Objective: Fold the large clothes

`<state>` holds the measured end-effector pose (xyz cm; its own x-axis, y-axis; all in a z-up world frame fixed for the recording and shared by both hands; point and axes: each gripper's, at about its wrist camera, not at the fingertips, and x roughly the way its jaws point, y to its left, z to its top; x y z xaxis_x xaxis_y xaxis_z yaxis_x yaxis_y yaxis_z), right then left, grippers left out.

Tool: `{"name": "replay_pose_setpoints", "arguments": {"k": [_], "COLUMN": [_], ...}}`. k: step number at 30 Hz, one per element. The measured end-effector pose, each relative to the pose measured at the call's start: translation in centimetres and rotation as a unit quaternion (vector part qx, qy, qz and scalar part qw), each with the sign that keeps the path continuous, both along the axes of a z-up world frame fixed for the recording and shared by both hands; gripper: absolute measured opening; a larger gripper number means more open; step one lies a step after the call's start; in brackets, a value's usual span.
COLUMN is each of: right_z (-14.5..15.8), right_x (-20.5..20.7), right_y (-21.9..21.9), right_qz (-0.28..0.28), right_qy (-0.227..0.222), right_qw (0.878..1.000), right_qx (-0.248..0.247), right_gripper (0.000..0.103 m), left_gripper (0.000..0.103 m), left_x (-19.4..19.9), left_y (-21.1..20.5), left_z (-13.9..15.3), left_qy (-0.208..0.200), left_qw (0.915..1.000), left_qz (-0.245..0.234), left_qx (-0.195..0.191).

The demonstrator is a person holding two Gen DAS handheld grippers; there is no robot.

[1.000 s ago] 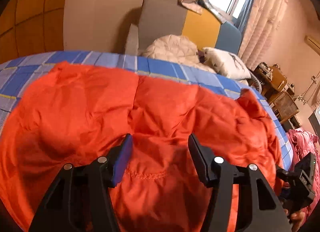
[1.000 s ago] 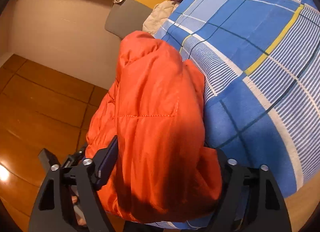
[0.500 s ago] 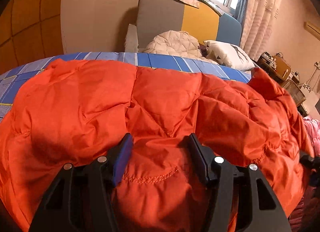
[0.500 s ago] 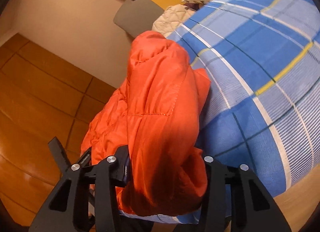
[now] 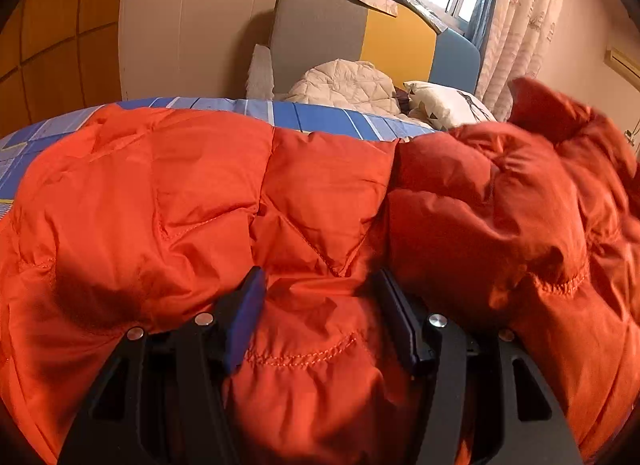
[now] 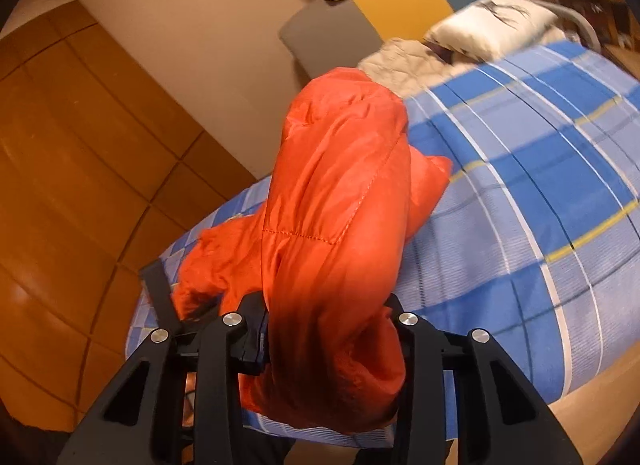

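An orange quilted down jacket lies across the blue plaid bed. My left gripper is shut on a puffy fold of its near edge. In the right wrist view the jacket hangs in a raised bundle over the bed. My right gripper is shut on its thick lower end, which hides the fingertips. In the left wrist view the lifted right part of the jacket rises high and is blurred.
A beige quilted garment and a white pillow lie at the head of the bed, before a grey, yellow and blue headboard. Wooden panelling lies left of the bed. Curtains hang at the right.
Both grippers have lifted the jacket's near edge and carried it forward over the bed. My right gripper closed tighter on its bundle. The jacket's right part rose and swung inward.
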<state>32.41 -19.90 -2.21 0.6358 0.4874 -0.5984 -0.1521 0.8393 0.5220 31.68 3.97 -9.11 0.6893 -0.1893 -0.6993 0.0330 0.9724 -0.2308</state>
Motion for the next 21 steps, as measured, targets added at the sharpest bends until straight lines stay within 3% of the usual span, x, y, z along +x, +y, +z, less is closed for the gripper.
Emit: {"name": "replay_pose_setpoints", "arguments": {"k": [15,18,21], "right_z": [4.5,5.2,5.6], "right_x": [0.2,0.2,0.2], "right_y": [8.6,10.1,11.4], "right_qz": [0.052,0.060,0.067], "right_qy": [-0.027,-0.032,-0.034], "right_qw": [0.997,0.996,0.994], "right_qx": [-0.045,-0.060,-0.074], "right_gripper": [0.033,0.031,0.031], "left_gripper": [0.056,0.050,0.051], "left_x": [-1.1,-2.1,-5.1], "left_y": [0.7,1.9,5.2], "left_z": [-0.4,0.5,2.8], "left_qy": [0.002,0.005,-0.024], "left_qw": [0.9993,0.9982,0.9966], "left_qz": [-0.020,-0.029,-0.023], "left_qx": [-0.032,-0.052,-0.075]}}
